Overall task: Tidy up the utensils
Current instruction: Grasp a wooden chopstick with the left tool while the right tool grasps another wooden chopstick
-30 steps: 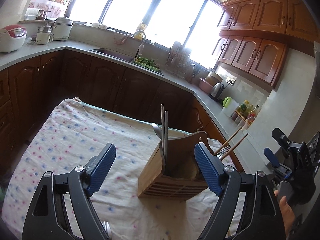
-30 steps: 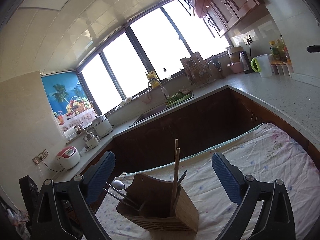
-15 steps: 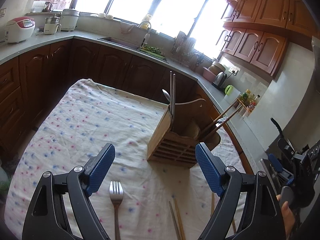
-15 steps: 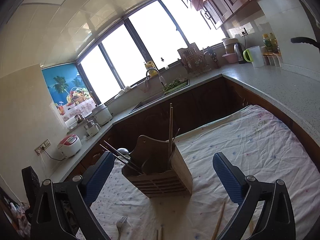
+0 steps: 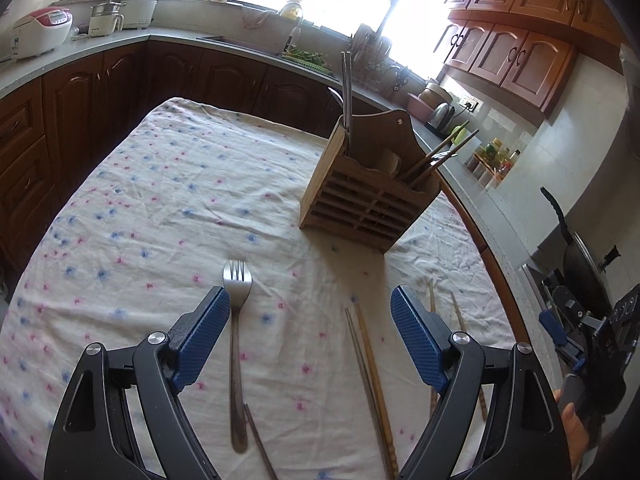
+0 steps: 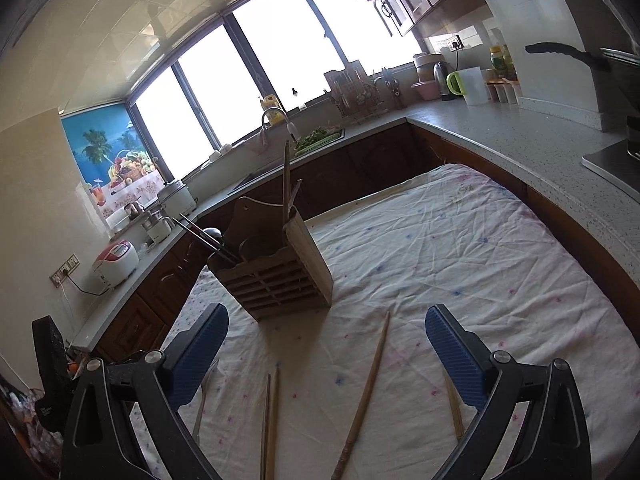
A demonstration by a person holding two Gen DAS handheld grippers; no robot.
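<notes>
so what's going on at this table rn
A person is tidying utensils with a handheld gripper in each hand. Both the left gripper and right gripper are open and hold nothing, poised above the flowered tablecloth. A fork and several loose chopsticks lie on the cloth. The wooden utensil holder stands beyond them with some chopsticks already in it.
</notes>
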